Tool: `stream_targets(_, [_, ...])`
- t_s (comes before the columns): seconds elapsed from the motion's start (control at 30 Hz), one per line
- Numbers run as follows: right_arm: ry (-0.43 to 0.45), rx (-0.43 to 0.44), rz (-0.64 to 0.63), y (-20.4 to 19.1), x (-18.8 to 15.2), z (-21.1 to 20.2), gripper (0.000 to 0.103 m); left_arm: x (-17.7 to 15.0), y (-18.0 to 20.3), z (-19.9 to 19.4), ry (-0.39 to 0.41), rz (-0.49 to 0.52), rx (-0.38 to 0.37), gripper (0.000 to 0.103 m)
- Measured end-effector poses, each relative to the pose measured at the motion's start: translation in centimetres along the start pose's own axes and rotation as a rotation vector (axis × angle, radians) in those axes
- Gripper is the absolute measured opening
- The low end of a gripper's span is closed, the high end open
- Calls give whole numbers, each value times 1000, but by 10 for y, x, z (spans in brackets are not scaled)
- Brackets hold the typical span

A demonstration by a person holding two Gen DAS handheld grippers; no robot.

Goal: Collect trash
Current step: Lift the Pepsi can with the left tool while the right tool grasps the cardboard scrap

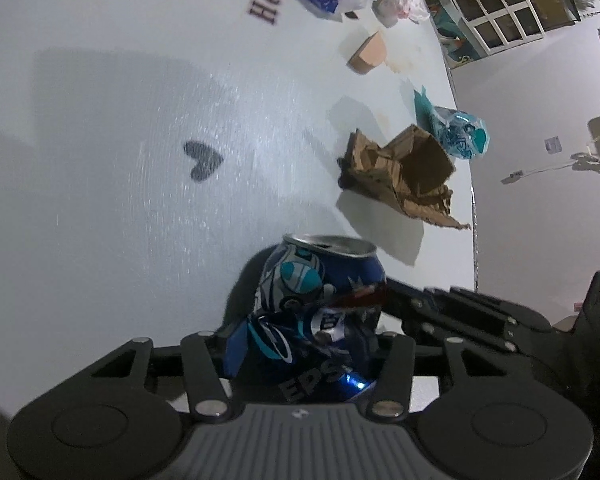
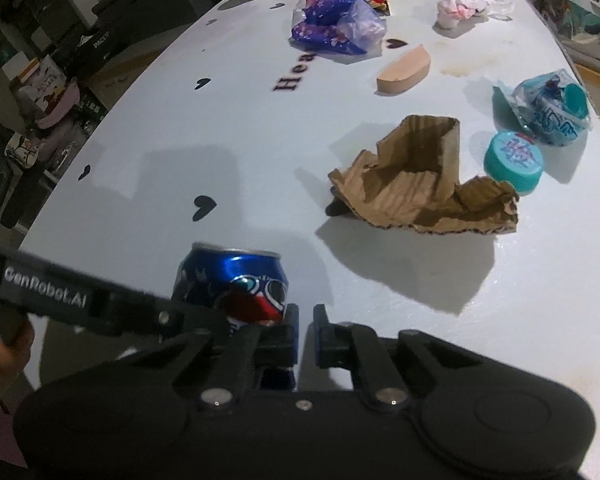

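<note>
White table (image 2: 148, 128), black hearts; white-framed cabinet (image 1: 500, 20); pale floor (image 1: 540, 92).

Matte black left gripper (image 1: 300, 344), silver pivot screws, ribbed grey housing, white GenRobot.AI lettering, black right gripper (image 2: 306, 336)

My left gripper (image 1: 300, 344) points steeply down at the worktop (image 1: 120, 160), its jaws set on either side of the crushed blue can (image 1: 312, 312) and pressing its dented sides. My right gripper (image 2: 306, 334) also angles steeply down, just beside the left one; its jaws are drawn almost together with only a thin slit between them and nothing in it. In the right wrist view, my left gripper's arm crosses from the lower left, with part of a hand (image 2: 2, 364) behind it.
</note>
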State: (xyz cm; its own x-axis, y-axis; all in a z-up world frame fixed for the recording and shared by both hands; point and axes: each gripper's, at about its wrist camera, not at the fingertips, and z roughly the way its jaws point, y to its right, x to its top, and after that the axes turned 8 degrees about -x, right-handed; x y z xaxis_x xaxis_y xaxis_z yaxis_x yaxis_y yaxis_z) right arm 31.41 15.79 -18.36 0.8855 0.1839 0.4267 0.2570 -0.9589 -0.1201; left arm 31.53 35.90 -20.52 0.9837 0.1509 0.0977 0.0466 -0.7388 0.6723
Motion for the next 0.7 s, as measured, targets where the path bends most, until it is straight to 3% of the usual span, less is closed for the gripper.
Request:
stream_targets(0.2, [9, -19, -11, -2, 0, 3, 9, -6, -4, 0, 22, -38, -14, 50])
stream_targets(0.3, [7, -26, -9, 0, -1, 5, 7, -8, -4, -2, 78, -64, 23, 33])
stream_targets(0.43, [6, -30, -7, 2, -2, 5, 6, -5, -3, -9, 117, -72, 16, 27])
stream_targets(0.7, [67, 33, 97, 23, -6, -26, 24, -3, 3, -17, 150, -43, 50, 26])
